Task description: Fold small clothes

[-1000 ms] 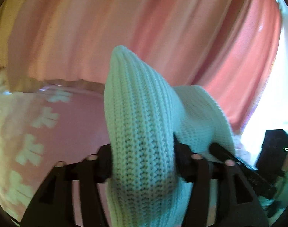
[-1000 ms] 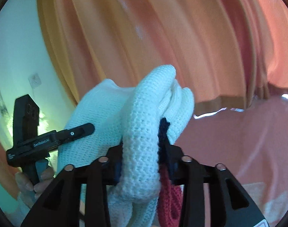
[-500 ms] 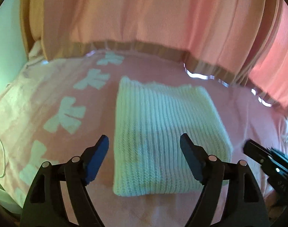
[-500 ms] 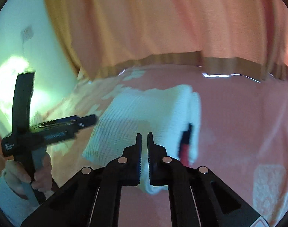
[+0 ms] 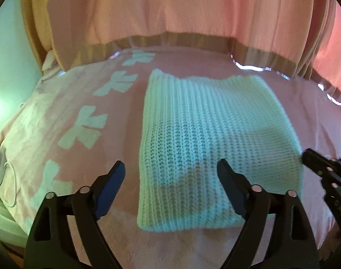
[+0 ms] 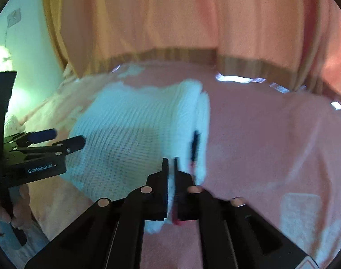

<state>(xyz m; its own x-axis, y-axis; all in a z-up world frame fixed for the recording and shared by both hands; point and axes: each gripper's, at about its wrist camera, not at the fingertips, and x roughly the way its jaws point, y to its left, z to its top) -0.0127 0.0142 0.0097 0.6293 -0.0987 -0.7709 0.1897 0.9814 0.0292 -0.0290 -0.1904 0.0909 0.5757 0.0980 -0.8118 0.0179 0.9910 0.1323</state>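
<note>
A white knitted garment point(image 5: 206, 139) lies folded flat on the pink bed cover point(image 5: 116, 116). My left gripper point(image 5: 171, 174) is open and empty, held just above the garment's near edge. My right gripper point(image 6: 171, 165) is shut and empty, at the garment's near right corner point(image 6: 137, 134). A red and black bit point(image 6: 194, 145) shows at the garment's right side fold. The left gripper also shows in the right wrist view point(image 6: 65, 140), and the right gripper's tip shows in the left wrist view point(image 5: 314, 159).
Pink curtains point(image 5: 170, 11) hang behind the bed. The cover has white bow patterns point(image 5: 85, 127) on its left part. A white cable and plug point(image 5: 0, 168) lie at the far left edge. A pale wall with a socket point(image 6: 14, 16) is on the left.
One second ago both grippers held the garment up in the air. They set it down on the bed and let go; the left opened wide, the right closed empty.
</note>
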